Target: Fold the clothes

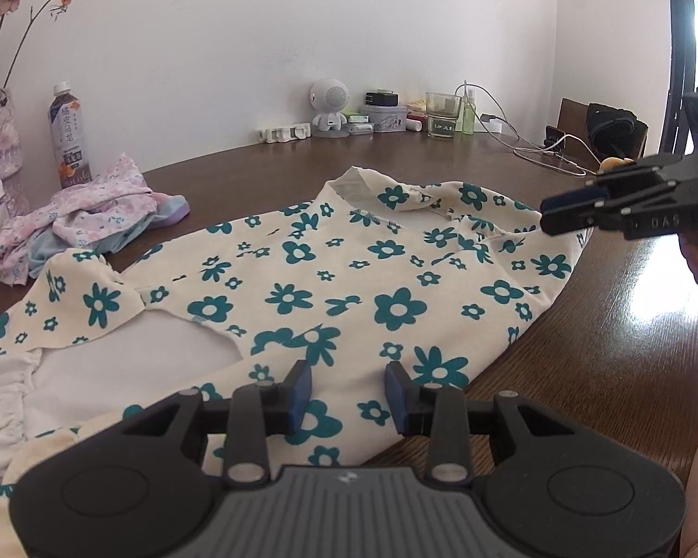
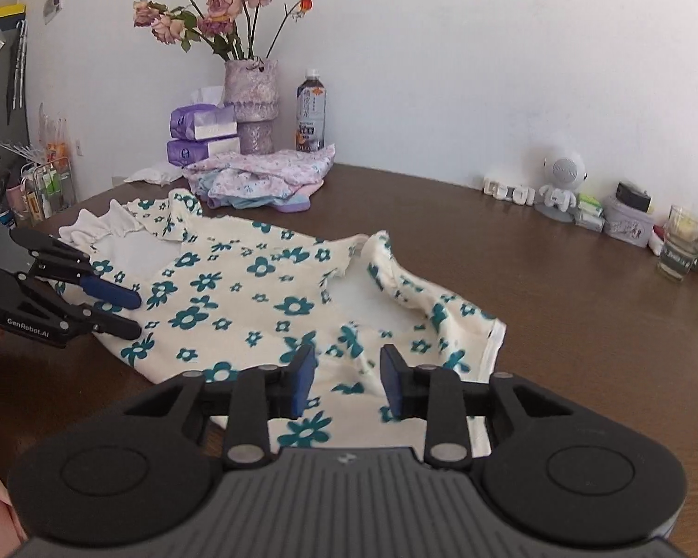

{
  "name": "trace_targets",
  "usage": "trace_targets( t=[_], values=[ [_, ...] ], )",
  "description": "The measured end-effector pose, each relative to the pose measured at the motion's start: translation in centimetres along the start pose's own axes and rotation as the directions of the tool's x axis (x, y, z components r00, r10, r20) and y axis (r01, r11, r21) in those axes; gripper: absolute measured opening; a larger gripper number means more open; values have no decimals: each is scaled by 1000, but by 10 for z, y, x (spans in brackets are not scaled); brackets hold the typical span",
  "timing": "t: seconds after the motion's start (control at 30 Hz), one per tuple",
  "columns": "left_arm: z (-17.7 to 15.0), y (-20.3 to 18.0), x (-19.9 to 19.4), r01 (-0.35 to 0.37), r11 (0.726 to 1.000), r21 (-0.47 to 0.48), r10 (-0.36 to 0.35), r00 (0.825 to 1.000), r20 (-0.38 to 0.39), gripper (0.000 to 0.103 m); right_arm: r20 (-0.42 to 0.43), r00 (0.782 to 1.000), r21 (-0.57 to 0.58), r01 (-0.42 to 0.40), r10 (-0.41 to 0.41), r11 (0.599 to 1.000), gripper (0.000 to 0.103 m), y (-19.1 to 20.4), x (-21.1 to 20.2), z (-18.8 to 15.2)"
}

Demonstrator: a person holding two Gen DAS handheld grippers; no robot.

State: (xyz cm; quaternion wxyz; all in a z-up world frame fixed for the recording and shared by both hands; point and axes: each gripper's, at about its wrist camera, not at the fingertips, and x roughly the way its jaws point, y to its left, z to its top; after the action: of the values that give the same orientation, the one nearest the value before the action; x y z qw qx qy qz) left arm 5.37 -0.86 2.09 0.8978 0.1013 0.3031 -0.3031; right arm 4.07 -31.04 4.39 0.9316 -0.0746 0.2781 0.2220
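A cream top printed with teal flowers (image 1: 330, 288) is spread flat on the dark wooden table (image 1: 605, 362), filling the middle of both views. Its neckline is seen at twelve o'clock in the left wrist view, with one short sleeve turned over at nine o'clock, where white lining is exposed. In the right wrist view a fold of the cloth is raised near the collar at about two o'clock of the garment.

The left gripper (image 1: 348, 393) is held low over the hem at six o'clock; its blue pads are spread apart, and flat cloth is seen in the gap, not pinched. The right gripper (image 2: 344, 383) is likewise held above the cloth near an edge, its fingers parted and nothing clamped between them. Each tool is seen by the other's camera: the right at three o'clock, the left at nine o'clock.

A heap of pink and lilac clothes (image 2: 260, 176) is seen at eleven o'clock, beyond the top. Behind it a vase of dried roses (image 2: 251, 102), a drink bottle (image 2: 311, 111) and tissue packs (image 2: 202, 135) are lined against the wall.
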Motion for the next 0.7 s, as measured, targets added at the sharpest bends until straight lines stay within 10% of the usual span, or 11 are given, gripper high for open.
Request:
trace_targets(
  t=[0.7],
  values=[
    [-2, 8, -1, 32, 998, -49, -31, 999, 16, 33, -34, 982, 141, 187, -184, 972, 13, -34, -6, -49]
  ],
)
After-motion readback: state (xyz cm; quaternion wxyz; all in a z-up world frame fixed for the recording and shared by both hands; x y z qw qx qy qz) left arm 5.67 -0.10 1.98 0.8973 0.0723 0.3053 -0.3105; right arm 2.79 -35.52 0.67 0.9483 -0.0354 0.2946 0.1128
